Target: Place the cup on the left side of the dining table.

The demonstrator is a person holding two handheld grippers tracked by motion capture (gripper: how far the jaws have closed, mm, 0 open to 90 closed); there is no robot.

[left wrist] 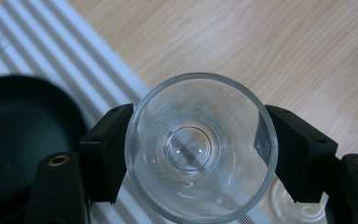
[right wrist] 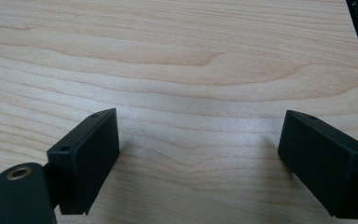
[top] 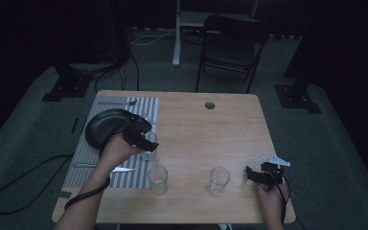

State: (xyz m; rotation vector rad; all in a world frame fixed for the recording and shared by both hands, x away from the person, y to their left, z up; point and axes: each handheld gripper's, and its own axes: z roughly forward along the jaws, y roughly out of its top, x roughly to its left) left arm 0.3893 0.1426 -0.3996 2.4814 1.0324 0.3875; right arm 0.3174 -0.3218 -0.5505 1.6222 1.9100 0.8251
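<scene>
Nearest the person, the right claw (top: 252,174) rests low at the table's (top: 211,134) right front corner, its jaws spread wide over bare wood and holding nothing; the right gripper view shows only wood grain between them (right wrist: 198,154). Just to its left stand two empty glasses near the front edge, one (top: 218,180) close to the right claw and another (top: 157,179) at the edge of the striped mat (top: 124,139). A knife (top: 122,169) lies on the mat beside that second glass, with what looks like a spoon (top: 84,165) to its left. Farther in, the left hand (top: 117,149) holds the left claw (top: 146,143) over the mat's right edge, pinching a third glass (top: 149,146). In the left gripper view the jaws press against both sides of this glass (left wrist: 200,147), seen from above, open mouth up, with the mat beneath it. Whether it is touching the mat or lifted cannot be told. Just beyond the left hand sits a black plate (top: 103,127) on the mat. At the mat's far end lies a fork (top: 117,102). Behind the table stands a dark chair (top: 230,45).
</scene>
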